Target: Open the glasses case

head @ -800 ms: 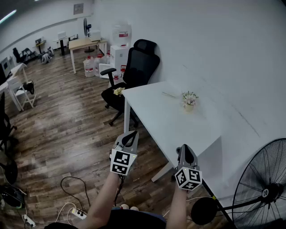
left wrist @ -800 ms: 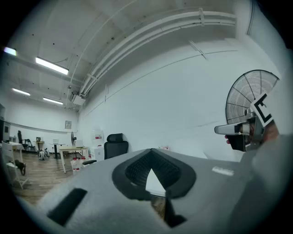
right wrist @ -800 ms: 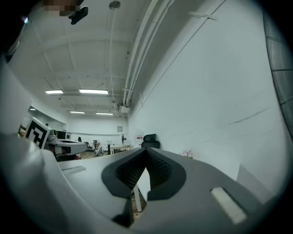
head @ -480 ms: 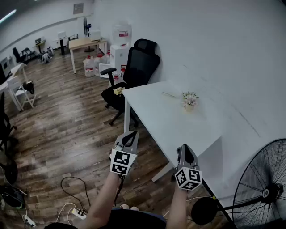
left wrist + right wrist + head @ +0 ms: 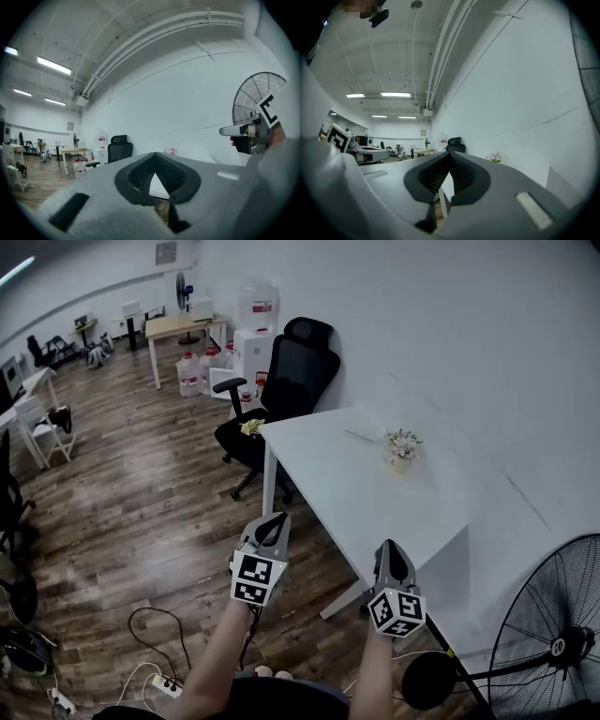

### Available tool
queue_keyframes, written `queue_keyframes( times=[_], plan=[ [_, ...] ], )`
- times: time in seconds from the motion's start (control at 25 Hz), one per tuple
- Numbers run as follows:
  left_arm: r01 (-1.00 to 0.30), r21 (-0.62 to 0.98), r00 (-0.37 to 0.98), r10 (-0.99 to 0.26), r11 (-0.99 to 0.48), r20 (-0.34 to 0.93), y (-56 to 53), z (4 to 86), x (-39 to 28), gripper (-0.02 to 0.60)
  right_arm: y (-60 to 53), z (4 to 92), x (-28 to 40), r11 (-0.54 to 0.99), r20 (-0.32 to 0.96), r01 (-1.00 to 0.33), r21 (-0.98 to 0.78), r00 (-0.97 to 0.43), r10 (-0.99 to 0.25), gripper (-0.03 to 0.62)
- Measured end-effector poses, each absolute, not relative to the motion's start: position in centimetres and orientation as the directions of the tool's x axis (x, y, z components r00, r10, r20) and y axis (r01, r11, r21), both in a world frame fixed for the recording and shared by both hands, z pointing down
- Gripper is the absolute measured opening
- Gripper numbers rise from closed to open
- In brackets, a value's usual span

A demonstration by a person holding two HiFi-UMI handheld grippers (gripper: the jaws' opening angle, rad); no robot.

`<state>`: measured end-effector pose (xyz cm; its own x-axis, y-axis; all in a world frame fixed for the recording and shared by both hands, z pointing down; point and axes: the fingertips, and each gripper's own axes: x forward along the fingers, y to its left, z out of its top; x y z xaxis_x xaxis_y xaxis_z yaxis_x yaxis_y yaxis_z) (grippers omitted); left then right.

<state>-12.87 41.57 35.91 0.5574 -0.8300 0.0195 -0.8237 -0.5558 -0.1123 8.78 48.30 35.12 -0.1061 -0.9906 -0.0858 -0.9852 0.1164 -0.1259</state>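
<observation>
— Where does the head view look from?
— From the person's head, forward and steeply down, standing back from the white tabletop (image 5: 375,493).
— And the other two?
— Each rides close behind its own claw, left claw (image 5: 154,164) and right claw (image 5: 450,163), facing level along it. All three share the tabletop's flower pot (image 5: 400,451) and the black chair (image 5: 295,381).

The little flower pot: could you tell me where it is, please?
In the head view, the flower pot stands on the white table, toward its far right, near the wall.

Bright ceiling strip lights (image 5: 395,94) — fisheye-warped, dark-vignetted edges.
</observation>
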Motion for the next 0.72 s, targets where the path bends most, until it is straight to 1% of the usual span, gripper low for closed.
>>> queue_keyframes(
  times=[0.16,0.4,0.44,0.48,0.56,0.68,0.72],
  plan=[
    [-0.824,-0.108,0.556,-0.831,-0.556,0.031,41.5,36.6,-13.6,0.008,48.0,35.6,8.4,0.117,-0.089,-0.98,-0.16,-0.104,-0.991,0.008],
    [-0.826,-0.09,0.554,-0.831,-0.556,0.05,40.9,37.9,-15.0,0.008,47.6,36.4,7.3,0.113,-0.08,-0.981,-0.157,-0.102,-0.992,0.01],
    [-0.825,-0.087,0.556,-0.83,-0.558,0.052,40.7,38.1,-15.2,0.008,47.5,36.5,7.1,0.116,-0.08,-0.98,-0.159,-0.105,-0.991,0.019],
    [-0.824,-0.084,0.558,-0.828,-0.56,0.053,40.6,38.2,-15.3,0.008,47.4,36.5,6.8,0.119,-0.08,-0.98,-0.16,-0.107,-0.991,0.046],
    [-0.822,-0.078,0.561,-0.826,-0.564,0.054,40.4,38.4,-15.6,0.008,47.3,36.6,6.3,0.122,-0.083,-0.98,-0.16,-0.11,-0.99,0.073],
    [-0.818,-0.08,0.567,-0.822,-0.569,0.052,39.9,38.5,-15.8,0.009,47.1,36.5,5.9,0.127,-0.091,-0.979,-0.159,-0.114,-0.989,0.139],
    [-0.818,-0.081,0.567,-0.822,-0.569,0.051,39.7,38.5,-15.9,0.008,47.1,36.6,5.9,0.127,-0.091,-0.979,-0.159,-0.114,-0.989,0.15]
  ],
)
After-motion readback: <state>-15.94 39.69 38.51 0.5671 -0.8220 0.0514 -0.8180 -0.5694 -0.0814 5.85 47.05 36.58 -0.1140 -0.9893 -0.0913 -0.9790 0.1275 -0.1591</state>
